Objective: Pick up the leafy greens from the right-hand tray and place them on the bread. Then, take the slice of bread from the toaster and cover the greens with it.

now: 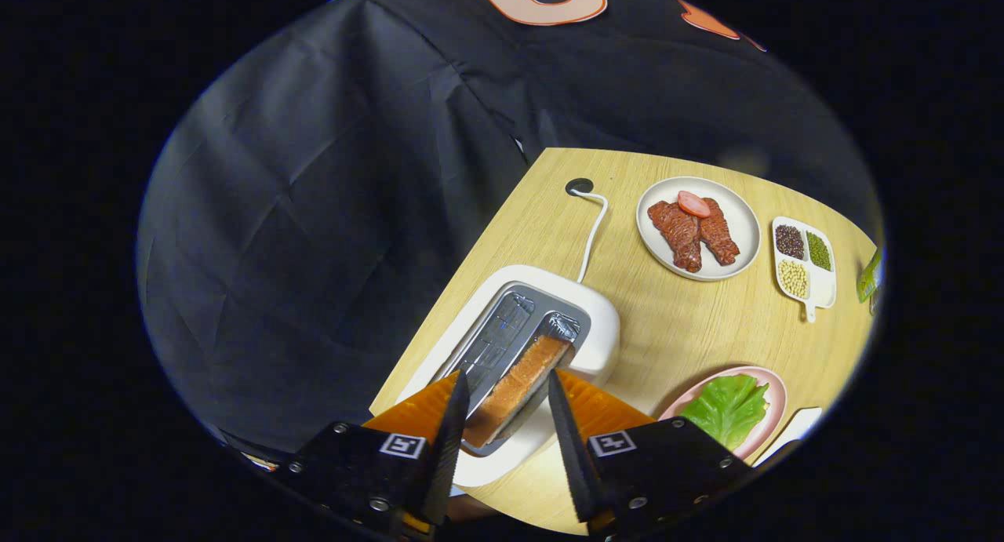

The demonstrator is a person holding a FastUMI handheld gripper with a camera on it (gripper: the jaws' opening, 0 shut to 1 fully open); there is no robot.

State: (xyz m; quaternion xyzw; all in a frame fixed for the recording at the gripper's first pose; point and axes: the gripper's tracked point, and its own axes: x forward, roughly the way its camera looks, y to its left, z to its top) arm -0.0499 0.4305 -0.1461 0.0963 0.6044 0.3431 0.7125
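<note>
Gripper view: the gripper (508, 405) hung over the toaster (549, 322), jaws apart, one finger on each side of the bread slice (518, 389) that stood up out of the nearer slot; neither finger looked to press on it yet, though contact was hard to judge. The greens (728, 407) lay on the pink plate (776, 389) just beside the right finger, so the first part of the task looked done; whether bread sat under the leaf could not be told. Risks, as a guess: closing off-centre could pinch only a corner and let the slice tip or drop back; a finger could catch the slot rim and drag the toaster; the cord (592, 236) could snag if the toaster shifted. The surface was a light wood table (674, 330), with a plate of meat (698, 228) and a small divided dish of beans (804, 260) well beyond the toaster. Black cloth walled the booth behind the table edge.
</note>
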